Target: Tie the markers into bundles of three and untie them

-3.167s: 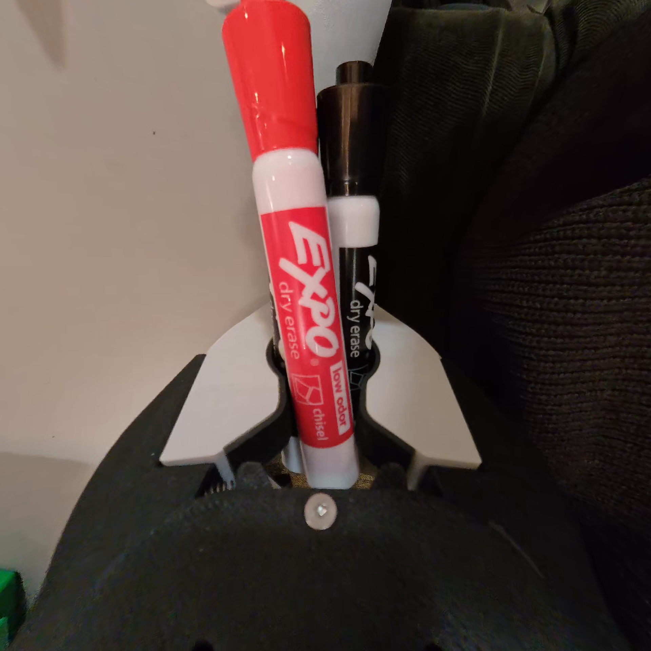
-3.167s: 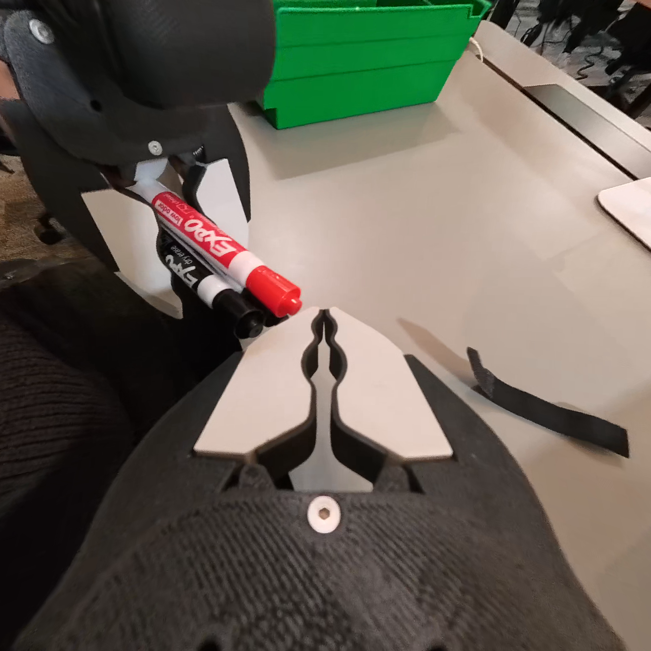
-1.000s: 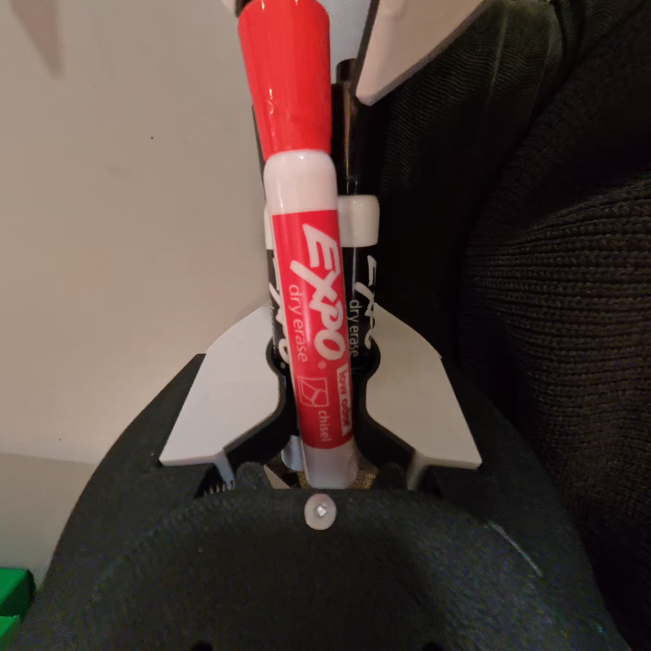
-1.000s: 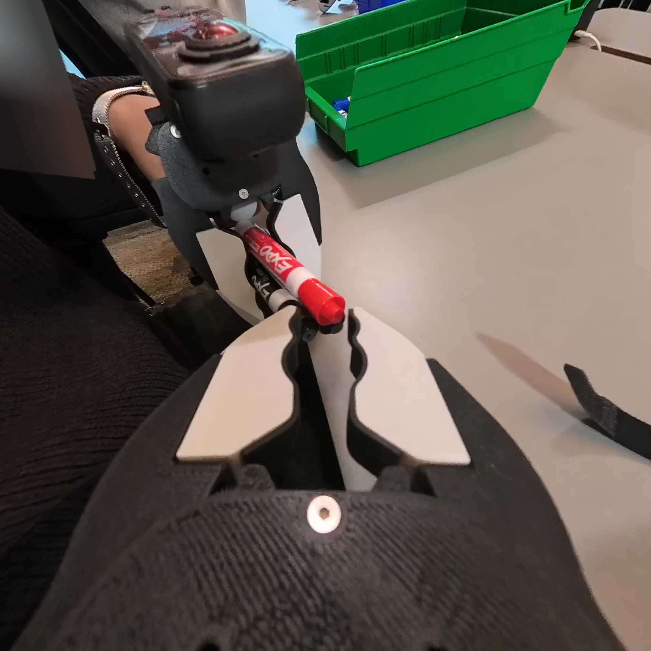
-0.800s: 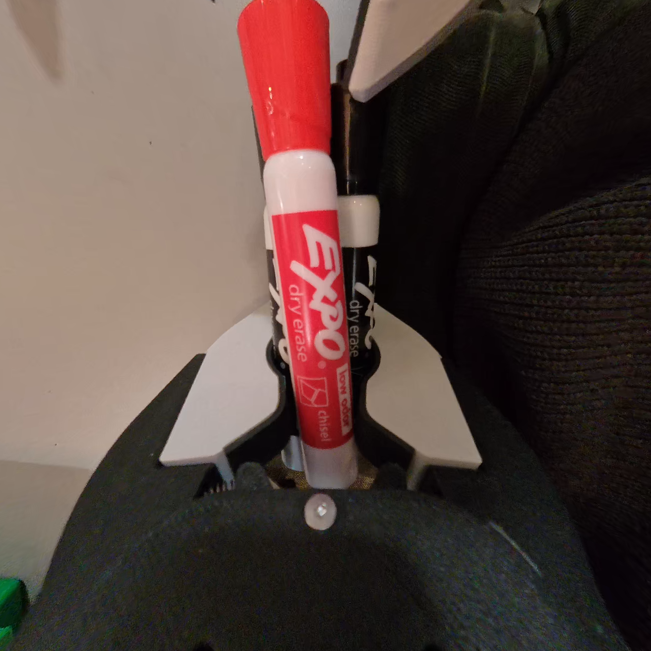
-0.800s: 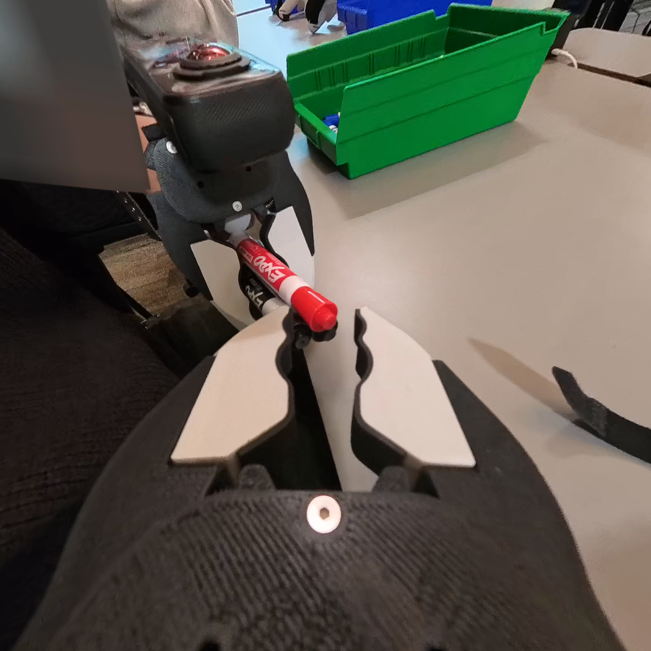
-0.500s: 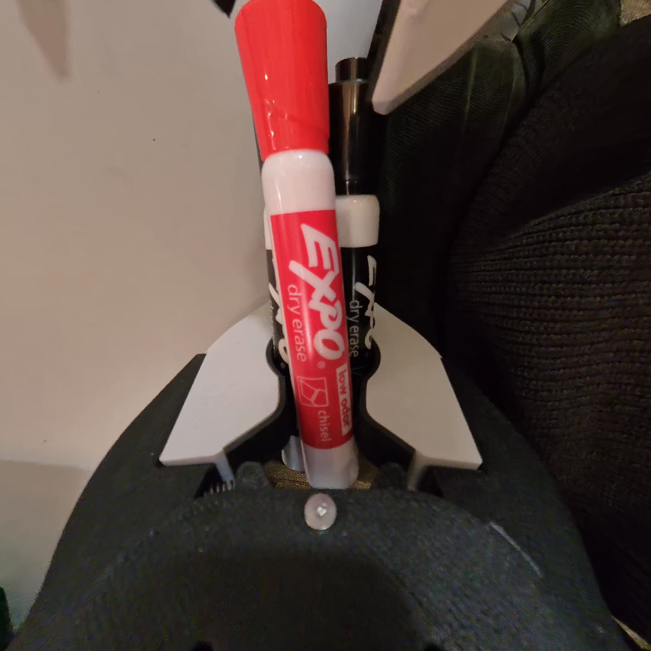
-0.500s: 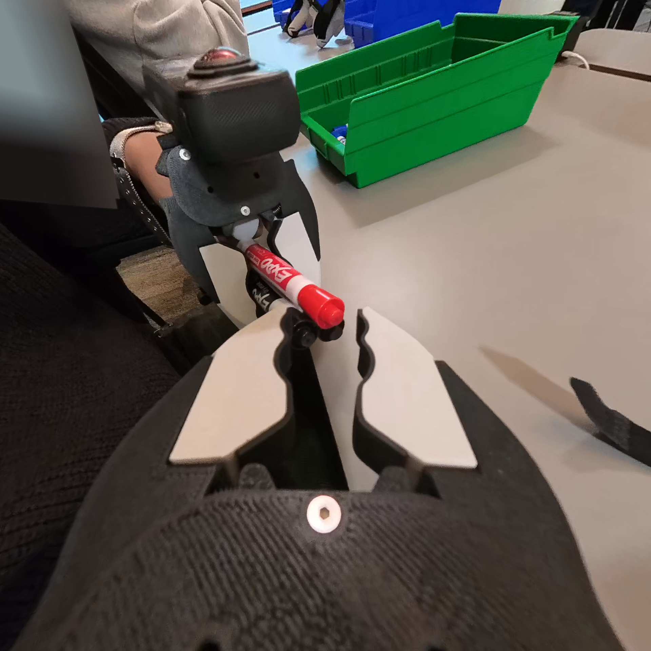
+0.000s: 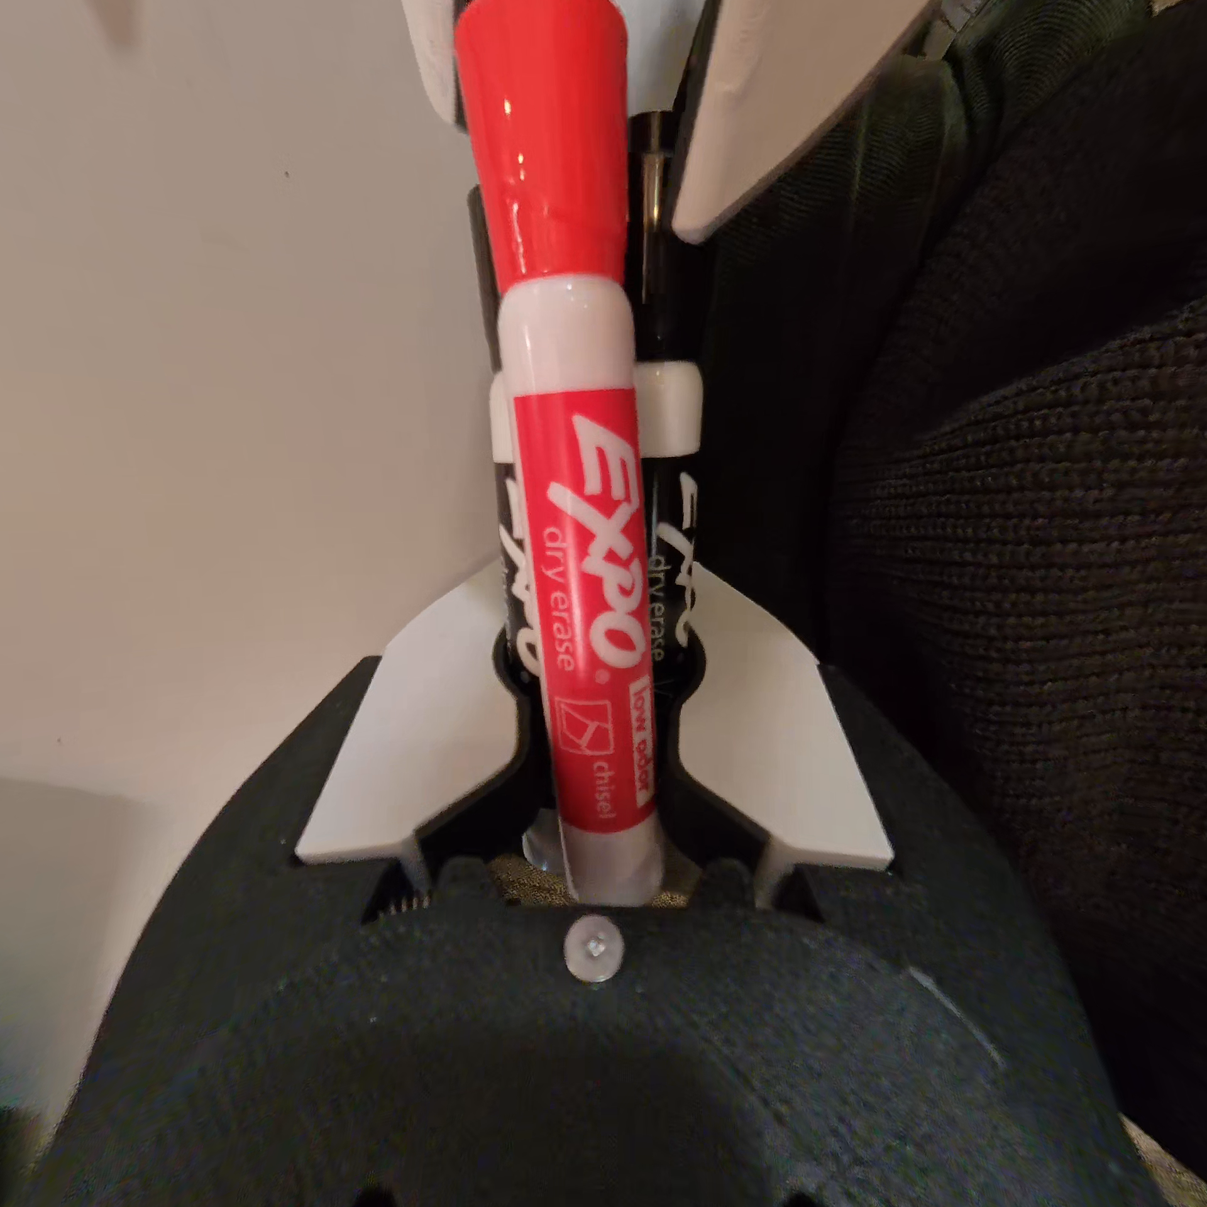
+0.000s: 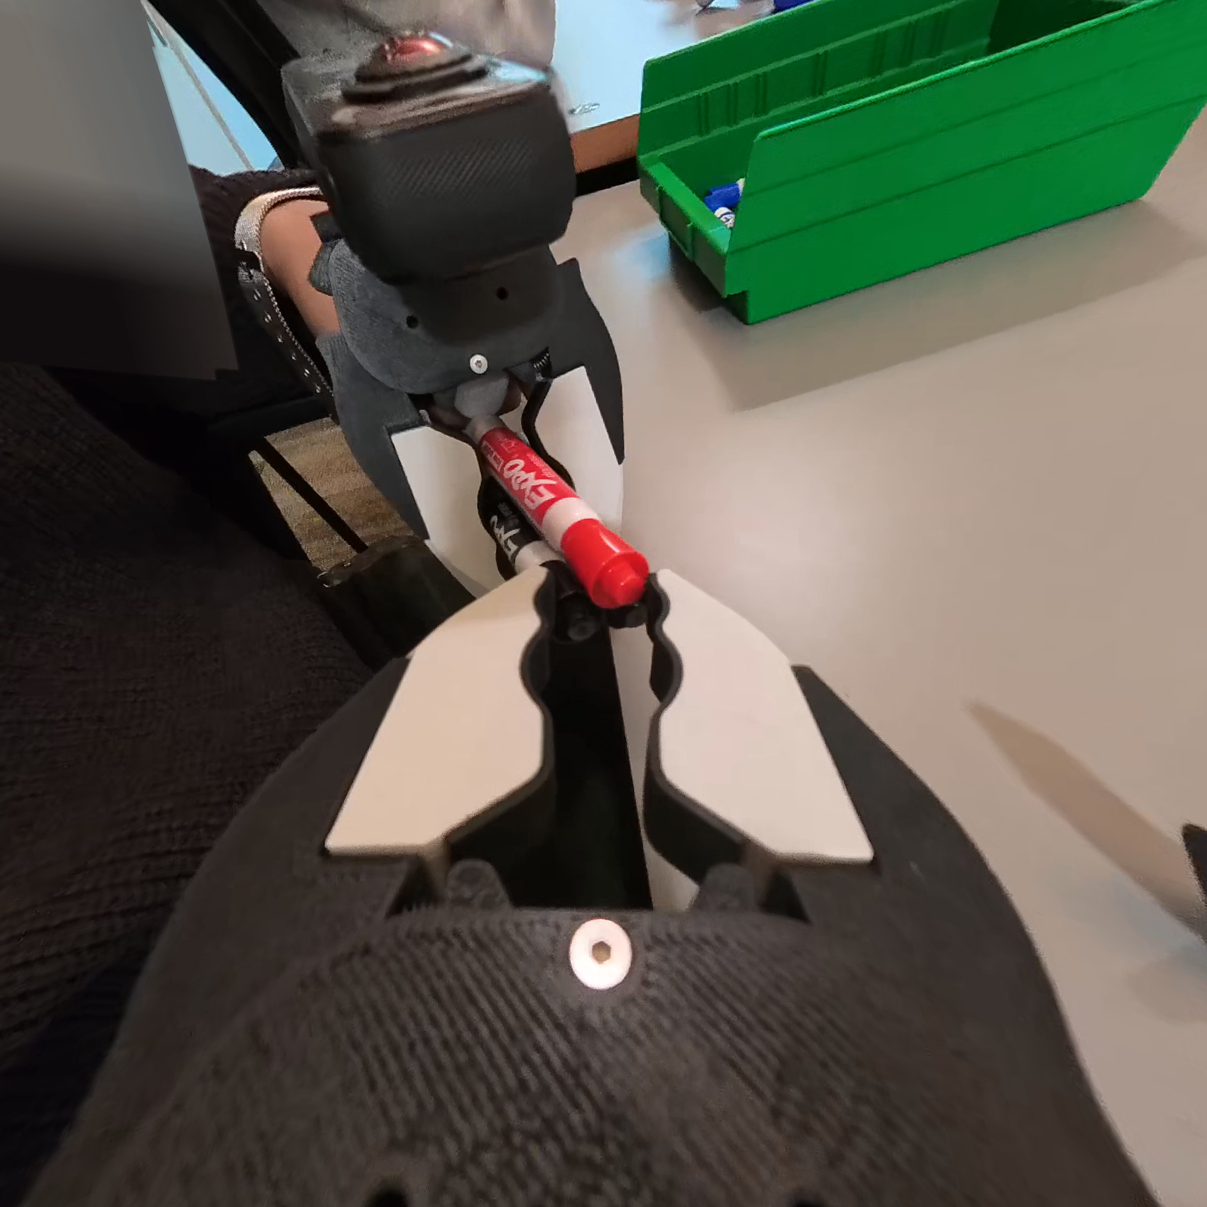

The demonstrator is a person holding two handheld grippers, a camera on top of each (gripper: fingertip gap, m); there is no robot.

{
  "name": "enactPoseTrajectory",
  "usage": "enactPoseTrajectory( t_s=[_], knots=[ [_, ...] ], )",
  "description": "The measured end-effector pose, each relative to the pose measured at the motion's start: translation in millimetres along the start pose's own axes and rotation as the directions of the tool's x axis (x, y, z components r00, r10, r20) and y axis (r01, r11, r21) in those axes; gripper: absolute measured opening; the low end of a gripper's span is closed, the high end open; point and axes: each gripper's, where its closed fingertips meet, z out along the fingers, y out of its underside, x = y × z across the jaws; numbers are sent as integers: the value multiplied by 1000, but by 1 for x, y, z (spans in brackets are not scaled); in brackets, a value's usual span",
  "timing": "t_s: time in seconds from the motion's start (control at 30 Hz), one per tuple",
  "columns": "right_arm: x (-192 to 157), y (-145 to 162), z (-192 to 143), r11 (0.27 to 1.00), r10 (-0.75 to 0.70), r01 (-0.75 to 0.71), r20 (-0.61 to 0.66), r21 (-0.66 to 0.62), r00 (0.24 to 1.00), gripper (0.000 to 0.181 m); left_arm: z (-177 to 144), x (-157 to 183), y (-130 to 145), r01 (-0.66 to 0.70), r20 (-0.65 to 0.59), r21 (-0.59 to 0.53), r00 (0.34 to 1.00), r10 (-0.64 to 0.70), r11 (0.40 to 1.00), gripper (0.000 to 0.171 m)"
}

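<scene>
My left gripper (image 9: pixel 597 588) is shut on a bundle of markers that points forward along its fingers. A red marker (image 9: pixel 568 496) lies on top, and two black markers (image 9: pixel 669 418) lie side by side under it. My right gripper (image 10: pixel 601 581) is open, and its fingertips sit on either side of the cap ends of the bundle. The red cap (image 10: pixel 604 568) lies just inside the jaws, with the black caps below it. In the left wrist view the right gripper's white fingers (image 9: pixel 751 98) flank the caps at the top. I cannot tell whether they touch.
A green bin (image 10: pixel 914 163) holding blue markers (image 10: pixel 725 196) stands at the back right on the grey table (image 10: pixel 914 522). A black strap (image 10: pixel 1195 849) lies at the right edge. A person's dark knit sleeve (image 10: pixel 130 653) fills the left. Across from one pair of fingers to the other is roughly 9 cm. From my right tips it is roughly 15 cm to the black strap (image 10: pixel 1195 849); from my left, 20 cm.
My right gripper, shut 3.2 s ago, has opened and moved up to the marker caps, which now sit between its tips. The left gripper keeps its hold on the bundle.
</scene>
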Motion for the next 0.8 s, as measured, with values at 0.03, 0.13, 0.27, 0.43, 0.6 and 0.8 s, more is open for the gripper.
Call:
enactPoseTrajectory(
  t_s=[0.03, 0.13, 0.27, 0.43, 0.6, 0.8],
  knots=[
    [0, -1, 0, 1000, -5, 5, 4, 0, 1000, 23, 0, 0, 2, -2, -1, -4, 1000, 2, 1000, 43],
    [-1, -1, -1, 1000, -1, 1, 22, 0, 1000, 21, 0, 1, 2, 3, -5, 2, 1000, -3, 1000, 43],
    [-3, 0, -3, 1000, -10, 10, 40, 1, 999, 20, 2, 2, 2, 1, -11, -3, 1000, -1, 1000, 43],
    [-5, -3, -7, 1000, -17, 16, 63, 11, 998, 20, 4, 3, 2, -1, -16, -9, 1000, 1, 1000, 43],
    [-5, -7, -14, 1000, -8, 6, 77, 23, 997, 20, 4, 3, 2, 0, -18, -6, 1000, 0, 1000, 44],
    [-11, 0, -7, 999, -42, 44, 75, -24, 996, 20, 6, 5, 4, -17, -14, -23, 1000, 17, 1000, 44]
  ],
)
